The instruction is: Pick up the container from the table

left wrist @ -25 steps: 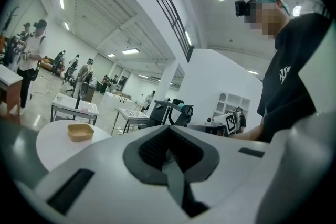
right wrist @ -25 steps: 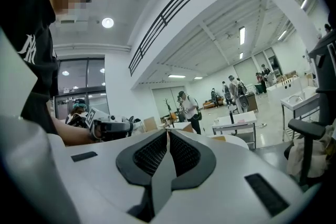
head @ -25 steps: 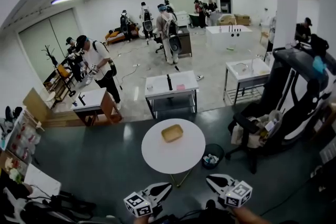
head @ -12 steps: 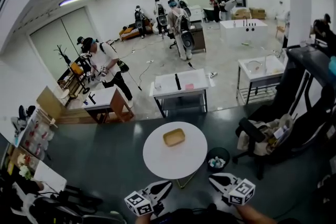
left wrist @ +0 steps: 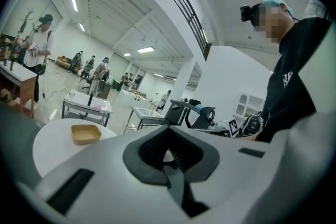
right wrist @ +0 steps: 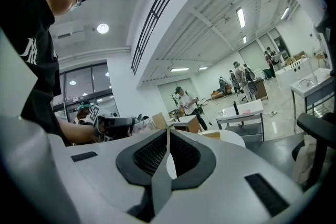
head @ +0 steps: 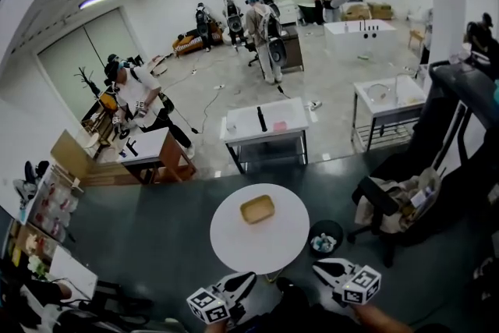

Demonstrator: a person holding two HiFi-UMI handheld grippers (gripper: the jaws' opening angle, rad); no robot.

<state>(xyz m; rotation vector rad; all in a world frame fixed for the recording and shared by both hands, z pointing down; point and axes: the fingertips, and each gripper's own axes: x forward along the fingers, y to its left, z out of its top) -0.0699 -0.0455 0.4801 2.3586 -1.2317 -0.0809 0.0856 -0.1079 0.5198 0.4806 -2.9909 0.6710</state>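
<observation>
A shallow tan container sits near the middle of a round white table. In the left gripper view the container lies to the left on that table. My left gripper is shut and empty, held just short of the table's near edge. My right gripper is shut too, nothing in it, a little right of the table. In the right gripper view only a sliver of the container shows above the jaws.
A small black bin stands on the dark floor right of the table. A black chair with bags is further right. A white workbench stands beyond the table. Several people work at the back of the hall.
The round table and container have drifted slightly in the head view as I move; both grippers stay shut and low in the frame, a bit nearer the table.
</observation>
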